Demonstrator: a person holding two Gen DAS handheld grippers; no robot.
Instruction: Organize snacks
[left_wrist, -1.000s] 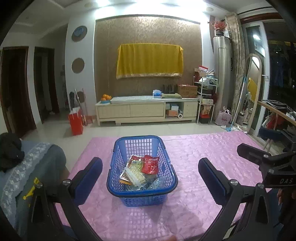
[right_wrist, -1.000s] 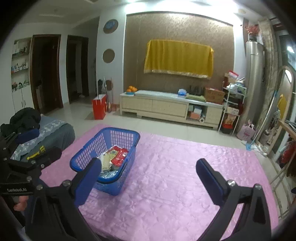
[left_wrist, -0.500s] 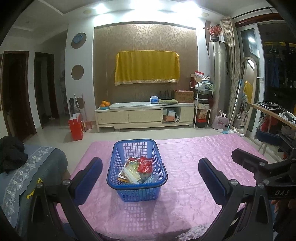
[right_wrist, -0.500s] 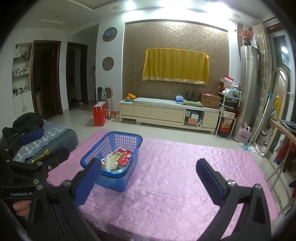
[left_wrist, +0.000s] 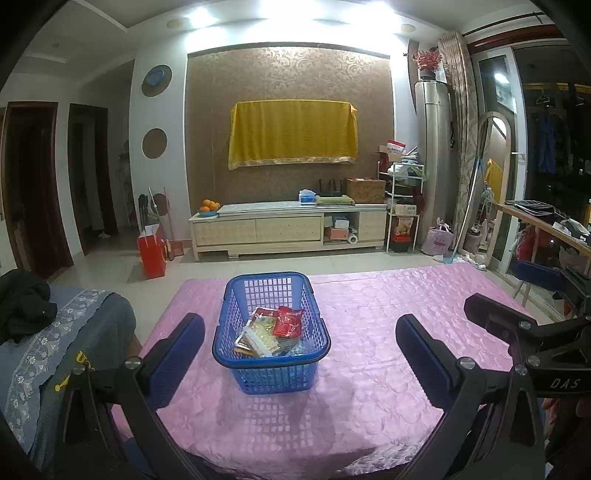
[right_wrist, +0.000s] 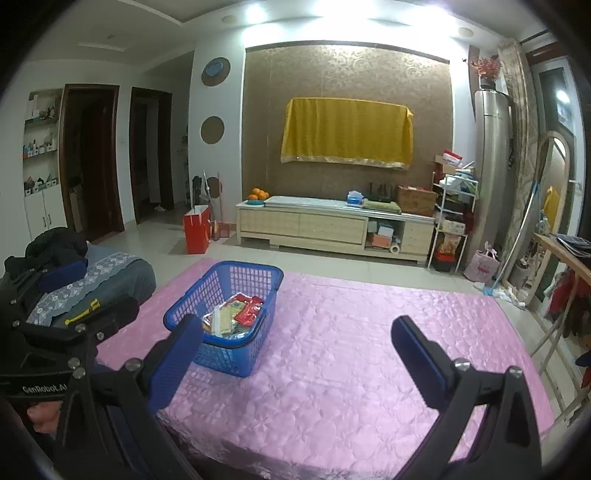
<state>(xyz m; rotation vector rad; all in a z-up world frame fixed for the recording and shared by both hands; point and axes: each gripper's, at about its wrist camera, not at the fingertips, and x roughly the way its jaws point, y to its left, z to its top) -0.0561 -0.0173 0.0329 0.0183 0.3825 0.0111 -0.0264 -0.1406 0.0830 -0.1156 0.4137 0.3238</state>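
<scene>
Presently both tongs were spread wide and held nothing: left tongs, right tongs, each hovering above the near edge of the bench with its pink cover. Blue basket stood on the bench's left part, snack packets piled inside, a red packet uppermost.

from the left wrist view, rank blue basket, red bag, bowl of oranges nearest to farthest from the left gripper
1. blue basket: on the pink table, just ahead between the open left gripper jaws.
2. red bag: on the floor beyond the table, left.
3. bowl of oranges: on the cabinet's left end by the far wall.
</scene>
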